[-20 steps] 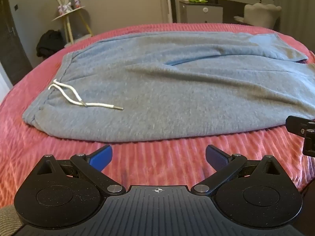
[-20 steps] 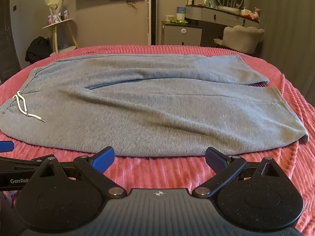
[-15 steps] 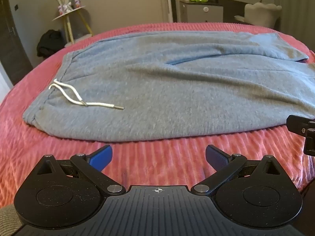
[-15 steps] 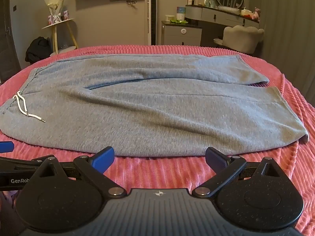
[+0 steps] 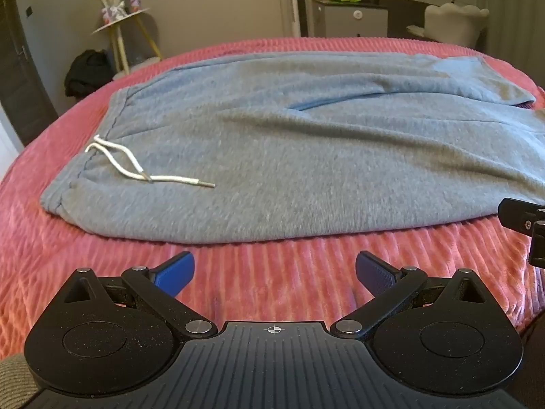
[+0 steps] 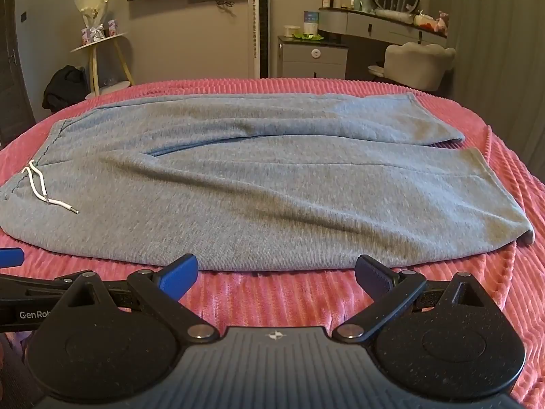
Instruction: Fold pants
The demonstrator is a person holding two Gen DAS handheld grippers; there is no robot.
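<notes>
The grey pants (image 6: 259,184) lie spread flat across the pink ribbed bedspread (image 6: 272,296), waistband to the left and leg cuffs to the right, so the whole garment runs sideways across the bed. One leg lies along the near edge and the other behind it on the far side, the far one ending short of the near one, with a dark slit of shadow between them where they part. A white drawstring (image 5: 136,167) trails from the waistband onto the grey cloth, its metal-tipped end pointing right. The cloth shows soft wrinkles, most of them running toward the near cuff (image 6: 521,231) at the right. Just in front of the near hem, over bare bedspread, the left gripper (image 5: 275,274) hangs with its blue-padded fingers spread wide apart, holding nothing, facing the waist half of the pants. The right gripper (image 6: 276,272) sits beside it to the right, likewise released with fingers wide and nothing between them, its tips just short of the hem. Beyond the bed, a small round side table (image 6: 98,39) with a wrapped bouquet stands at the far left, a dark bag (image 6: 66,87) at its foot, and a grey vanity desk (image 6: 381,24) with a round mirror and a pale chair (image 6: 419,61) at the far right.
</notes>
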